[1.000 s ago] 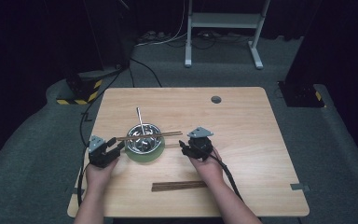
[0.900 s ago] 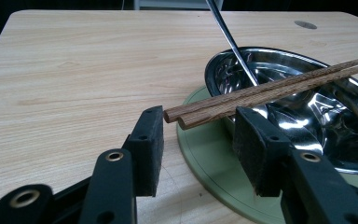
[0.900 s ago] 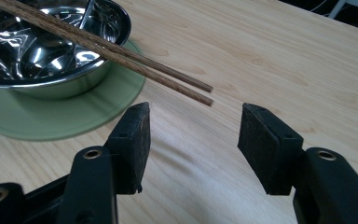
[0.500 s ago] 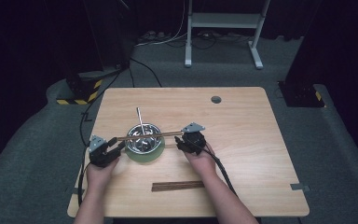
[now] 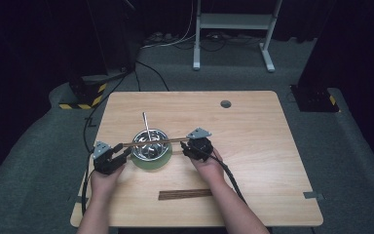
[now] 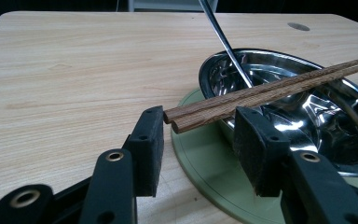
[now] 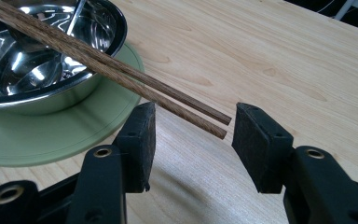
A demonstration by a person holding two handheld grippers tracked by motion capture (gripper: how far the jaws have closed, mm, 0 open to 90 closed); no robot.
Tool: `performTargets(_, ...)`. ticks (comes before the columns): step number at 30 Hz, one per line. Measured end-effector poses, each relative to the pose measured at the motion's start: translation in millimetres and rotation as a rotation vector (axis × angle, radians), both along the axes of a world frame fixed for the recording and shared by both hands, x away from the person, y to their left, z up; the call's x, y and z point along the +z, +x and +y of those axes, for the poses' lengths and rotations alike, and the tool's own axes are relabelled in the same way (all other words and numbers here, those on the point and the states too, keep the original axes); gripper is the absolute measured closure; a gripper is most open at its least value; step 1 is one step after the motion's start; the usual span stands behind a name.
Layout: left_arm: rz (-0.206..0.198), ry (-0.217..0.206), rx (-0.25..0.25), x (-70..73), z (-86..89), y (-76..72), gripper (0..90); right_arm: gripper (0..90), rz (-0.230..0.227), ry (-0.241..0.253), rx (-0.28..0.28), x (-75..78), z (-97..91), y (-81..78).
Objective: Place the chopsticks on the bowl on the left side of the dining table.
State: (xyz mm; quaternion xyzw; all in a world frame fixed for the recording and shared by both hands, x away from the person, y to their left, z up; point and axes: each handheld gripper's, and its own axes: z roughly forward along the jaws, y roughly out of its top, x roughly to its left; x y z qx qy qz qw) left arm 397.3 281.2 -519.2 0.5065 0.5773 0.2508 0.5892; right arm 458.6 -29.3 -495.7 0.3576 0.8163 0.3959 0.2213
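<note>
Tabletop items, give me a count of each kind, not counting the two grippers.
Chopstick pairs: 2, one across the bowl, one lying near the table's front edge
Steel bowl: 1
Green mat under the bowl: 1
Metal utensil leaning in the bowl: 1
Total: 5

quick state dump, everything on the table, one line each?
Left tongs: open, beside the chopstick ends.
Right tongs: open, chopstick tips between the jaws, ungripped.
Chopstick pair: lying across the bowl rim.
Steel bowl: upright on the green plate.
Spoon: leaning in the bowl, handle up.
Second chopstick pair: flat on the table.
</note>
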Motion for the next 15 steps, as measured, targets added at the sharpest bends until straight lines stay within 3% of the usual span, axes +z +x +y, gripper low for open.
performTargets(1, -0.005, -0.035, 0.010, 0.5, -2.9, 0.5, 53.3, 49.3, -0.009, -0.011, 0.005, -1.0, -0.2, 0.2)
performTargets(2, -0.005, -0.035, 0.010, 0.5, -2.9, 0.5, 53.3, 49.3, -0.009, -0.011, 0.005, -1.0, -0.2, 0.2)
performTargets(3, -0.004, -0.009, -0.001, 0.0, -1.7, 0.2, 53.3, 49.3, -0.004, -0.009, 0.005, -1.5, -0.2, -0.5)
performTargets(15, -0.004, -0.005, -0.004, -0.5, -1.2, 0.6, 53.7, 49.9, -0.006, -0.006, 0.002, -1.9, -1.7, -6.1)
